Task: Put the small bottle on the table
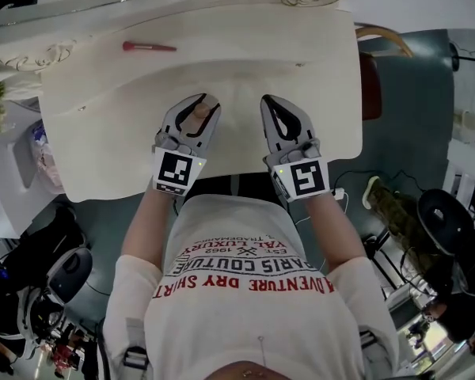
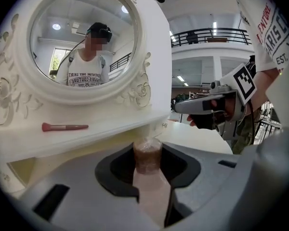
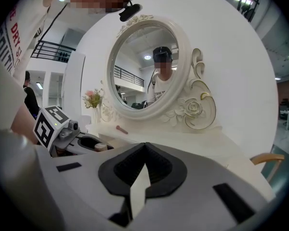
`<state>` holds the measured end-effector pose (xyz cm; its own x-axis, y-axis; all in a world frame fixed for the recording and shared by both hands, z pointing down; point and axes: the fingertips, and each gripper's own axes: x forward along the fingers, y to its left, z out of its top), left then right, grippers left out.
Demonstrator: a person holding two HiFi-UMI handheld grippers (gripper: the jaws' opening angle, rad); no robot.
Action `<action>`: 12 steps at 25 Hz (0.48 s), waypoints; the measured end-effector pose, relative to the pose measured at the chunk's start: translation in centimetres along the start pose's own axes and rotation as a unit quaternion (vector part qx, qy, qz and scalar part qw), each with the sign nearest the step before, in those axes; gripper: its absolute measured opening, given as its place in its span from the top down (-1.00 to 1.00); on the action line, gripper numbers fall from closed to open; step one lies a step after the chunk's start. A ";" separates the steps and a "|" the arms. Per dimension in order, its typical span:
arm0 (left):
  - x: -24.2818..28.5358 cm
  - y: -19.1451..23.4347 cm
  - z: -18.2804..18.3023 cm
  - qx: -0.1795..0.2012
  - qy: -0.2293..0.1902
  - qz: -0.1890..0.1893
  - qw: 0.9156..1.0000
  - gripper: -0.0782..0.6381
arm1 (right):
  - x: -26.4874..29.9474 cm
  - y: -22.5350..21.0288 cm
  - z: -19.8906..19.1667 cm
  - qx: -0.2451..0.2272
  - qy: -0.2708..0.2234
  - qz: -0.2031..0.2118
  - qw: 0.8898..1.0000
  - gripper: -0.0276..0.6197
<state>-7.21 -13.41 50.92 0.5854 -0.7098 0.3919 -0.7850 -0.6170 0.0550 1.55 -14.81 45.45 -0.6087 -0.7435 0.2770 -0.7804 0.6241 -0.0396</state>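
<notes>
The left claw (image 1: 199, 105) is clenched on the small bottle (image 2: 148, 154), holding it over the worktop (image 1: 127, 157) in front of the mirror (image 2: 82, 42). The right claw (image 1: 271, 105) is closed and empty beside it. The step in hand looks like placement. The next move calls for lowering the bottle upright onto bare worktop before the mirror, then releasing.

White table (image 1: 317, 77) with pink brush (image 1: 149, 47)

Operator in a white short-sleeved T-shirt (image 1: 253, 291) with red and dark lettering. The left gripper (image 1: 204, 103) and right gripper (image 1: 272, 101) have grey shells, black jaw linings and a black-and-white marker cube (image 1: 305, 178).
</notes>
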 end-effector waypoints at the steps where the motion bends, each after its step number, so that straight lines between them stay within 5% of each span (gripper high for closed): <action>1: 0.3 0.0 -0.1 0.001 0.000 -0.003 1.000 0.42 | 0.1 0.0 -0.2 0.001 0.002 -0.003 1.000 0.92; 12: 1.9 0.3 -0.4 0.021 -0.009 -0.028 0.999 0.42 | 0.4 -0.3 -1.4 0.010 0.009 -0.028 1.000 0.92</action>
<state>-6.36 -14.80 52.10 0.6323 -0.6795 0.3721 -0.7417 -0.6697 0.0373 1.70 -14.97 46.91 -0.5617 -0.7726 0.2958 -0.8158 0.5768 -0.0424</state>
